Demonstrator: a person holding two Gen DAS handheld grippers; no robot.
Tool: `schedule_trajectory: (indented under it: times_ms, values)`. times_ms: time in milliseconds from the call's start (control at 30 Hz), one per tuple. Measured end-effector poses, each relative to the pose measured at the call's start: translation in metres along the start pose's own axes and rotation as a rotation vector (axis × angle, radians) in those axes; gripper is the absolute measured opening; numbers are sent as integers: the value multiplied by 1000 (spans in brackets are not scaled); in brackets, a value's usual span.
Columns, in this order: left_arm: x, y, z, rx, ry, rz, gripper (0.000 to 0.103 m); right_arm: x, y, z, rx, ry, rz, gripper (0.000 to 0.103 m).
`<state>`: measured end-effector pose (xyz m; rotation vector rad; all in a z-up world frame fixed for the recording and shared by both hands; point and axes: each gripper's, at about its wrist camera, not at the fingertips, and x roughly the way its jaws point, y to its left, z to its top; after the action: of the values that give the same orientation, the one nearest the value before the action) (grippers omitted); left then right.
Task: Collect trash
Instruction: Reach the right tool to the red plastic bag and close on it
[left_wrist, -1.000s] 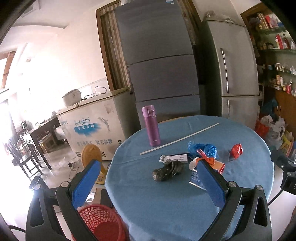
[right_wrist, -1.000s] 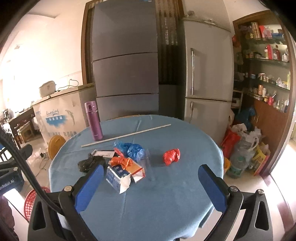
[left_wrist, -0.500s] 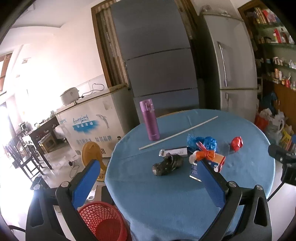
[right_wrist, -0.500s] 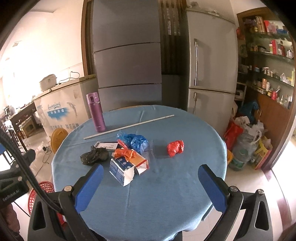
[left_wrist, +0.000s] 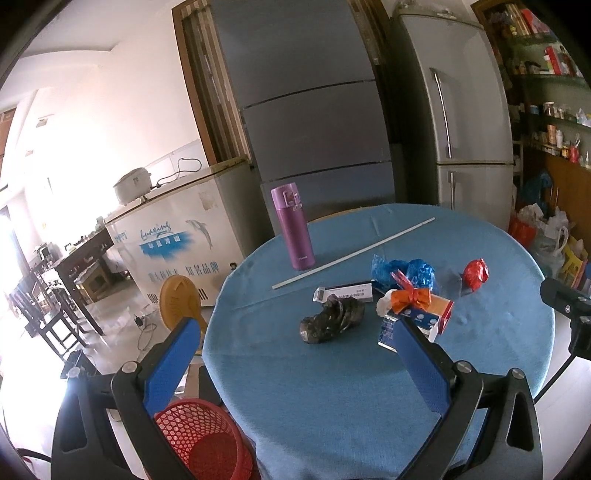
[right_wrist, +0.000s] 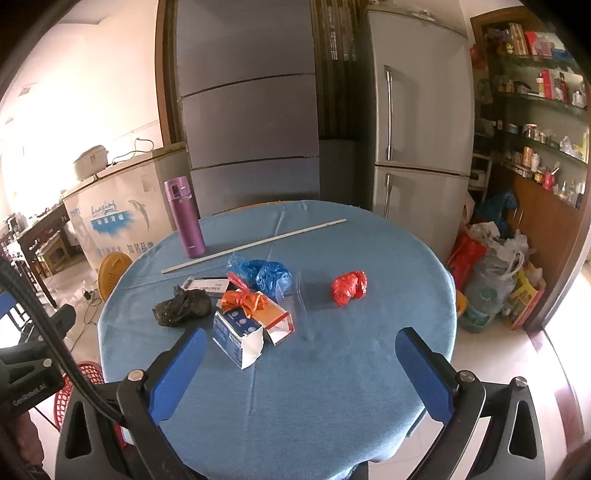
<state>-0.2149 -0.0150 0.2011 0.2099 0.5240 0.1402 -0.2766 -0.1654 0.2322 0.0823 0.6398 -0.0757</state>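
Trash lies mid-table on the round blue table (left_wrist: 332, 387) (right_wrist: 314, 369): a black crumpled bag (left_wrist: 330, 319) (right_wrist: 183, 306), a torn blue-and-white carton (right_wrist: 236, 338) (left_wrist: 388, 330), an orange-ribboned box (left_wrist: 421, 304) (right_wrist: 258, 306), a blue bag (left_wrist: 404, 271) (right_wrist: 264, 271), a red wad (left_wrist: 475, 273) (right_wrist: 349, 286) and a white label card (left_wrist: 343, 293) (right_wrist: 207, 284). My left gripper (left_wrist: 295, 363) is open, short of the black bag. My right gripper (right_wrist: 301, 373) is open too, near the front edge, just short of the carton. A red mesh basket (left_wrist: 203, 439) (right_wrist: 79, 387) sits on the floor at the left.
A purple flask (left_wrist: 293, 227) (right_wrist: 184, 218) stands upright at the far left of the table, with a long white rod (left_wrist: 352, 254) (right_wrist: 255, 245) lying behind the trash. Refrigerators (right_wrist: 417, 122), a chest freezer (left_wrist: 177, 236) and bags on the floor (right_wrist: 495, 273) surround the table.
Both views have shifted slightly; the table and trash sit a little lower and farther than a second ago. Both grippers stay open and nothing on the table has moved.
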Motion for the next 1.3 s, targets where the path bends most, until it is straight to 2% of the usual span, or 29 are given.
schedule_trajectory:
  times_ms: [833, 967, 1133, 1300]
  values:
    - [32, -8, -1, 32, 59, -10, 103, 37, -11, 0, 52, 66, 17, 103]
    - [47, -11, -3, 25, 97, -71, 103, 56, -27, -2, 104, 97, 23, 103]
    - [82, -17, -8, 3, 189, -203, 103, 95, -67, -6, 194, 148, 14, 103]
    - [116, -27, -8, -19, 253, -266, 103, 142, -100, -4, 276, 193, 37, 99]
